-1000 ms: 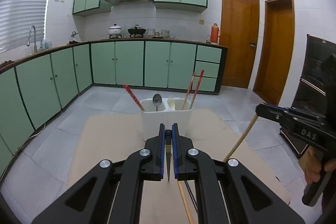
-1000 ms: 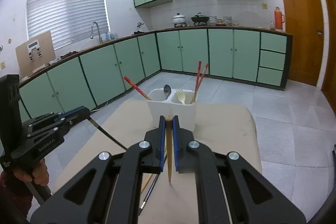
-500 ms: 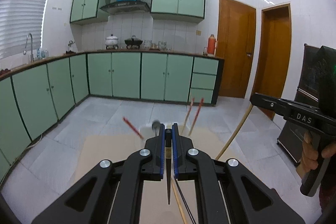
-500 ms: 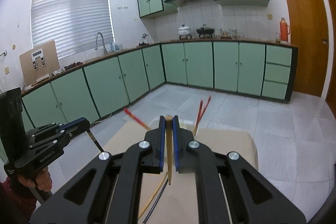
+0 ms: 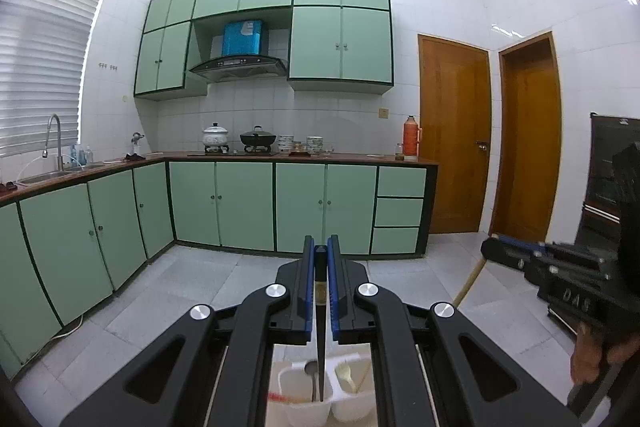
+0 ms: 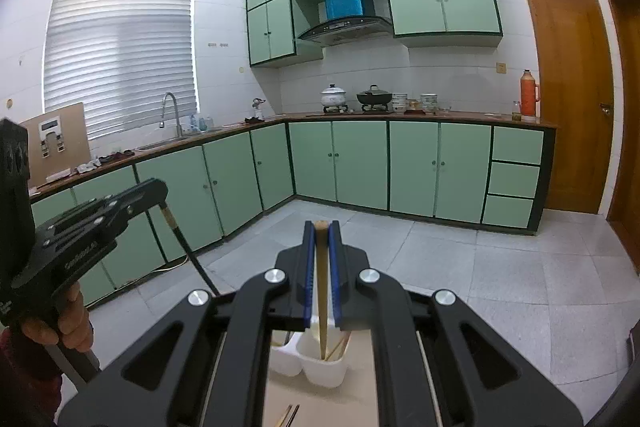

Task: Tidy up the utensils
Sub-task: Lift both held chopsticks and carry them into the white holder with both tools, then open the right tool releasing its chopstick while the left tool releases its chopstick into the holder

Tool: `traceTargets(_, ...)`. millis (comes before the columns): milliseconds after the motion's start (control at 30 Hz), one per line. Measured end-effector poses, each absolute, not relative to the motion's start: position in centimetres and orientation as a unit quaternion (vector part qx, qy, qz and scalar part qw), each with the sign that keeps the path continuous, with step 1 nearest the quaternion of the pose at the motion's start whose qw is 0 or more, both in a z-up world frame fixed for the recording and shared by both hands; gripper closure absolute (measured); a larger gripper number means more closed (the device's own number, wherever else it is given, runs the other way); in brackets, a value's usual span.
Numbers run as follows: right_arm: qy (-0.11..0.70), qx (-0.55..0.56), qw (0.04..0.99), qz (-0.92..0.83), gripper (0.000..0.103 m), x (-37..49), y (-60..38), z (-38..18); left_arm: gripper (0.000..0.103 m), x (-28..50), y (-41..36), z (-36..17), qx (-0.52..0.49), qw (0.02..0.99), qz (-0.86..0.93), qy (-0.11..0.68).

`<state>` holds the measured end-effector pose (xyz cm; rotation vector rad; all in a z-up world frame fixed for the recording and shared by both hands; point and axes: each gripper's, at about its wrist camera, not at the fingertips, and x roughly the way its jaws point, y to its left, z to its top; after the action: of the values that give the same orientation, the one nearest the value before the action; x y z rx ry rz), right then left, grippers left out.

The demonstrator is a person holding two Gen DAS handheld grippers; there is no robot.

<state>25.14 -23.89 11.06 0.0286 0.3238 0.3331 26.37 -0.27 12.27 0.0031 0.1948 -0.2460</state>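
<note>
My left gripper (image 5: 320, 247) is shut on a dark chopstick (image 5: 320, 339) that hangs tip-down over the white two-part utensil holder (image 5: 288, 383). A spoon (image 5: 310, 369) stands in the holder's left part and a fork (image 5: 346, 373) in its right. My right gripper (image 6: 321, 227) is shut on a tan wooden chopstick (image 6: 321, 311), its tip above the right part of the holder (image 6: 320, 373). Each view shows the other tool from the side: the right gripper (image 5: 490, 251) with the tan chopstick (image 5: 470, 279), and the left gripper (image 6: 162, 189) with the dark chopstick (image 6: 188, 251).
The holder stands on a beige table (image 6: 360, 399), where a pair of loose chopsticks (image 6: 289, 415) lies at the near edge. A blurred red chopstick (image 5: 276, 395) leans from the holder. Green cabinets (image 5: 248, 207) and wooden doors (image 5: 452, 139) lie beyond an open tiled floor.
Both grippers have risen with their chopsticks still clamped. The holder has slid from the middle of each view down to the bottom edge, and the chopstick tips have left the table.
</note>
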Motion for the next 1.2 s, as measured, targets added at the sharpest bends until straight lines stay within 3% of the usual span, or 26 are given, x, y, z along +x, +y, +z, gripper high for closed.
traceTargets(700,0.231,0.01,0.959,0.165,0.095,31.9,-21.1,3.0,0.096,34.3,-1.2,2.2,0.007,0.975,-0.089,0.202)
traceTargets(767,0.243,0.005,0.956,0.163,0.072,32.0,-20.9,2.4,0.095,34.0,-0.8,2.0,0.006,0.975,-0.086,0.205)
traceTargets(867,0.238,0.011,0.959,0.154,0.071,31.3,-21.4,2.2,0.079,32.8,-0.2,2.4,0.002,0.976,-0.087,0.2)
traceTargets(900,0.234,0.014,0.96,0.152,0.069,30.9,-21.5,2.2,0.067,32.4,0.0,2.6,0.002,0.976,-0.085,0.198)
traceTargets(933,0.226,0.02,0.962,0.148,0.058,30.2,-21.9,2.3,0.06,31.9,0.2,2.8,0.0,0.977,-0.085,0.195)
traceTargets(967,0.218,0.021,0.965,0.142,0.05,29.5,-22.2,2.4,0.058,31.0,0.5,3.1,-0.004,0.978,-0.086,0.19)
traceTargets(1067,0.196,0.014,0.973,0.124,0.037,27.3,-22.9,2.3,0.049,28.8,1.0,3.6,-0.005,0.98,-0.088,0.18)
traceTargets(1200,0.181,0.006,0.977,0.111,0.028,23.8,-23.9,1.4,0.04,24.7,1.6,3.3,-0.006,0.981,-0.089,0.17)
